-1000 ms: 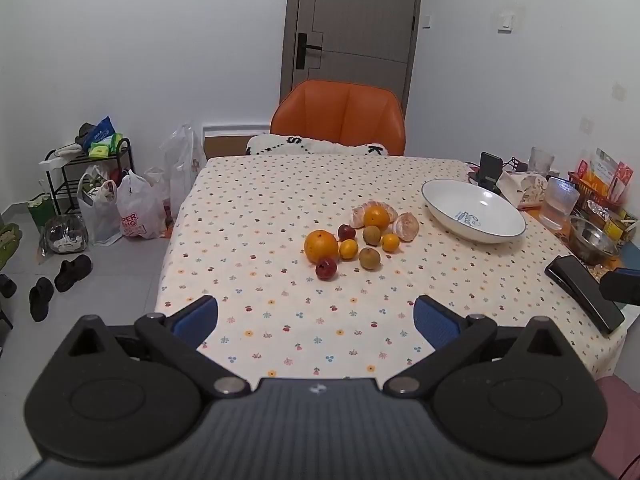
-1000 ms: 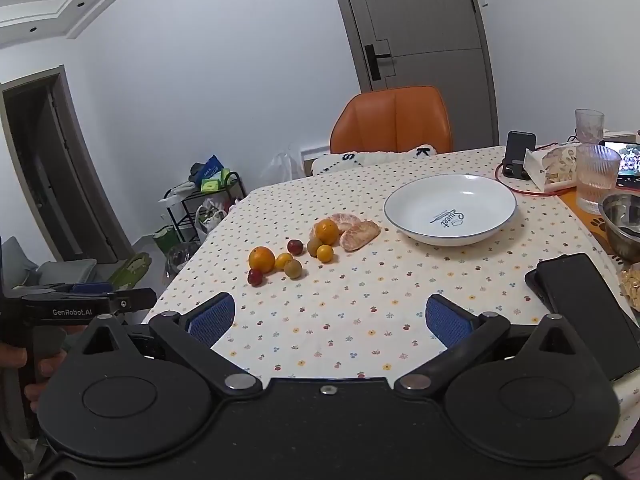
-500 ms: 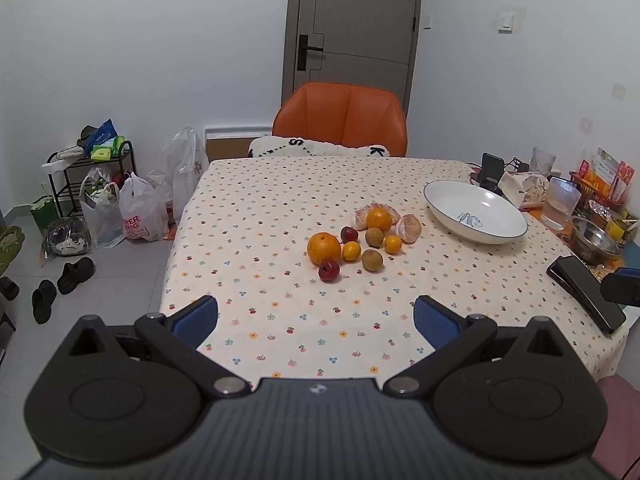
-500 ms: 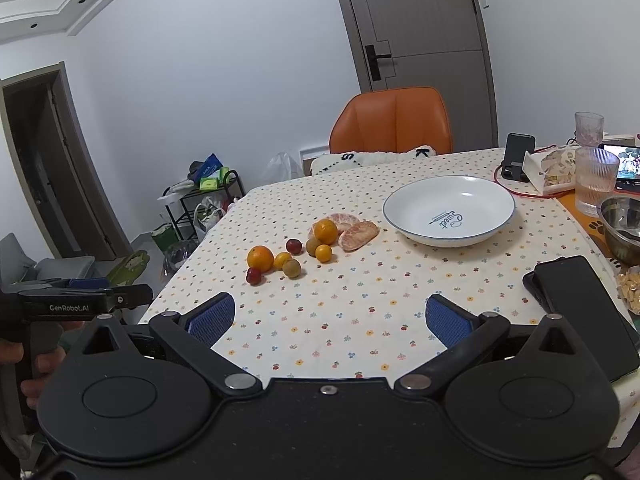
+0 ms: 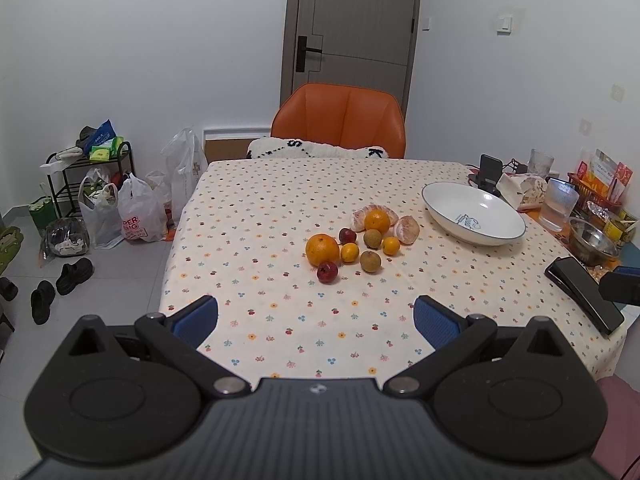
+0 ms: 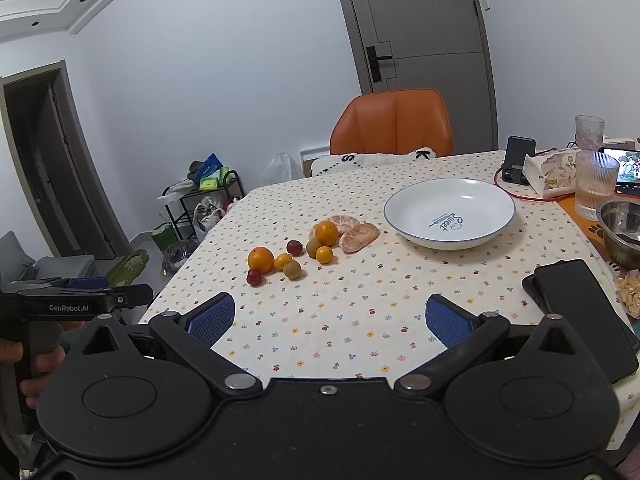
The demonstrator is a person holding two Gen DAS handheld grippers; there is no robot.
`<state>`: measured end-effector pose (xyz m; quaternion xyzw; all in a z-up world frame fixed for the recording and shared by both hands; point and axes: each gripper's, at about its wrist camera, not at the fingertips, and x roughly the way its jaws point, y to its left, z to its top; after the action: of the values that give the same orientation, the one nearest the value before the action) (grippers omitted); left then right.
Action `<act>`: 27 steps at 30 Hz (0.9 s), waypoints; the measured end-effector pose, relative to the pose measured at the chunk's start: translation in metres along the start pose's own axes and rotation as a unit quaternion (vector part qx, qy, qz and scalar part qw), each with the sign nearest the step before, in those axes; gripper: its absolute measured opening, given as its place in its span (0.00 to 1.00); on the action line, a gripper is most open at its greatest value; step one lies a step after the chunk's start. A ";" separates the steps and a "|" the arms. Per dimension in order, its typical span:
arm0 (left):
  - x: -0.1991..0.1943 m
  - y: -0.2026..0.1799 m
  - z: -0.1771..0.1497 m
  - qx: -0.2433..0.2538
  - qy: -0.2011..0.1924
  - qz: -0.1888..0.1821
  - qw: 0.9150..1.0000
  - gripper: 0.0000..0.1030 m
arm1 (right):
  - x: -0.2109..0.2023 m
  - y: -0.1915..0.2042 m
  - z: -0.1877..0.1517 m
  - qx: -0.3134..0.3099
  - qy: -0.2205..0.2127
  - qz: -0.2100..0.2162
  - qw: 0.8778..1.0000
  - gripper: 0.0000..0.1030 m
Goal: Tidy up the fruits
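Observation:
A cluster of fruit lies mid-table: a large orange (image 5: pixel 322 249) (image 6: pixel 261 259), a smaller orange (image 5: pixel 377 221) (image 6: pixel 326 233), peeled citrus halves (image 5: pixel 407 229) (image 6: pixel 358 237), small red fruits (image 5: pixel 327 271), small yellow ones (image 5: pixel 349 252) and brownish-green ones (image 5: pixel 370 261). An empty white bowl (image 5: pixel 472 213) (image 6: pixel 448 218) stands to their right. My left gripper (image 5: pixel 315 318) hangs open over the near table edge, well short of the fruit. My right gripper (image 6: pixel 327 315) is open too, nothing between its blue pads.
A black phone (image 6: pixel 580 304) (image 5: pixel 582 292) lies at the near right. Glasses (image 6: pixel 594 184), a steel bowl (image 6: pixel 624 232) and snack packs crowd the right edge. An orange chair (image 5: pixel 338 122) stands at the far side. Bags (image 5: pixel 136 216) and shoes sit on the floor left.
Both views have drifted slightly; the fruit and bowl have not moved. Both grippers stay open.

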<state>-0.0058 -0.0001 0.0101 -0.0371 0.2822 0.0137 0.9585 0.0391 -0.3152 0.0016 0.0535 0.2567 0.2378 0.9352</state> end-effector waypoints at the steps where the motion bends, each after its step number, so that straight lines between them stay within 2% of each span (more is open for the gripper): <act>1: 0.000 0.000 0.000 0.000 0.000 0.000 1.000 1.00 | 0.000 0.000 0.000 0.000 0.000 0.000 1.000 1.00; 27: 0.000 -0.007 0.000 0.000 -0.001 -0.002 1.000 1.00 | 0.004 -0.004 -0.001 -0.001 -0.002 -0.015 1.000 1.00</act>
<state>-0.0055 -0.0067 0.0100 -0.0372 0.2813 0.0117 0.9588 0.0431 -0.3166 -0.0015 0.0495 0.2552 0.2236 0.9394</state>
